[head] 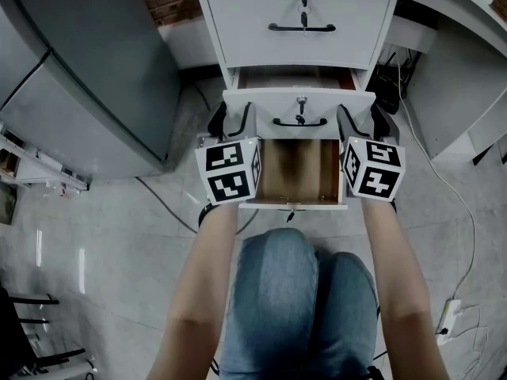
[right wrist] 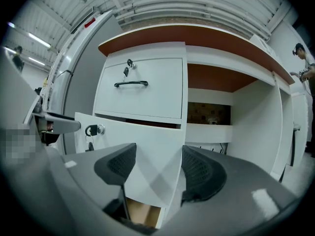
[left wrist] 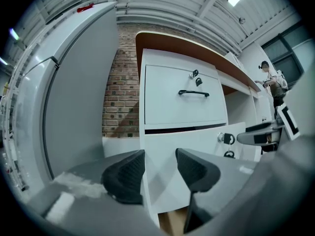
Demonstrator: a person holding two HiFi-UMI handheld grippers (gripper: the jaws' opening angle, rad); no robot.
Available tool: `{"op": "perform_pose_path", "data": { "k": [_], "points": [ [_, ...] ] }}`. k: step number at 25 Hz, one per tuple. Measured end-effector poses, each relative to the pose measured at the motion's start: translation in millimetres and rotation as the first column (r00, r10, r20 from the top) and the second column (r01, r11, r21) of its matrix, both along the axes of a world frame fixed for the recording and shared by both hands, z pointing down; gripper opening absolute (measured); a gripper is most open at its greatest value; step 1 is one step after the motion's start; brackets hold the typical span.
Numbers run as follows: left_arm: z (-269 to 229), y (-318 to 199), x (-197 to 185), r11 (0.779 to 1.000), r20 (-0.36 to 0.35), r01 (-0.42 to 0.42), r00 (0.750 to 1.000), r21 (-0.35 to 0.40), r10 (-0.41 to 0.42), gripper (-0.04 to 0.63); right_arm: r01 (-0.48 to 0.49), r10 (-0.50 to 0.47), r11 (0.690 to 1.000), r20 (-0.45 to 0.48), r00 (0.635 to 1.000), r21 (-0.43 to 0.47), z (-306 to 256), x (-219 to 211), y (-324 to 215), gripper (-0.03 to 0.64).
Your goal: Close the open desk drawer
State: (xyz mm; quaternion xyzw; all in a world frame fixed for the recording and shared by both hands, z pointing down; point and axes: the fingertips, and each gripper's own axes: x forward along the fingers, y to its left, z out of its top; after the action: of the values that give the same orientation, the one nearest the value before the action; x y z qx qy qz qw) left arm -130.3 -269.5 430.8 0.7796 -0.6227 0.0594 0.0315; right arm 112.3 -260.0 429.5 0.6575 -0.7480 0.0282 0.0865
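Note:
A white drawer unit stands under the desk, and its top drawer (head: 301, 10) is shut. The middle drawer (head: 299, 105), with a black handle and a key in its lock, is pulled out a little. Below it the bottom drawer (head: 295, 204) stands further out and shows its wooden floor. My left gripper (head: 231, 121) is at the left end of the middle drawer's front (left wrist: 187, 151), open, its pads straddling that edge without gripping. At the right end, my right gripper (head: 360, 121) is open in the same way on the front (right wrist: 147, 146). The left gripper (left wrist: 160, 173) and right gripper (right wrist: 157, 168) hold nothing.
A tall grey cabinet (head: 79, 77) stands close on the left. The person's knees (head: 301, 291) are right in front of the bottom drawer. Cables (head: 444, 188) and a power strip (head: 447, 315) lie on the floor at the right. A person (left wrist: 270, 80) stands far off.

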Motion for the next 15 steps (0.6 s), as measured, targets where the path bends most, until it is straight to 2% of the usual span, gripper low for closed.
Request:
{"op": "perform_pose_path", "data": {
  "k": [4,8,15],
  "points": [
    [-1.0,-5.3,-2.3,1.0,-0.002,0.005,1.0,0.01,-0.005,0.214,-0.008,0.009,1.0,-0.017,1.0,0.011,-1.4,0.1,-4.2,0.306],
    [0.1,-8.2,-8.0,1.0,-0.022,0.015,1.0,0.004,-0.014,0.265,-0.008,0.008,1.0,-0.023,1.0,0.009,-1.1,3.0,-7.2,0.328],
    [0.6,-18.5,-7.0,1.0,-0.013,0.027,1.0,-0.012,-0.027,0.268,-0.026,0.026,1.0,-0.021,0.999,0.002,-0.4,4.9,-17.0,0.33]
  ]
}}
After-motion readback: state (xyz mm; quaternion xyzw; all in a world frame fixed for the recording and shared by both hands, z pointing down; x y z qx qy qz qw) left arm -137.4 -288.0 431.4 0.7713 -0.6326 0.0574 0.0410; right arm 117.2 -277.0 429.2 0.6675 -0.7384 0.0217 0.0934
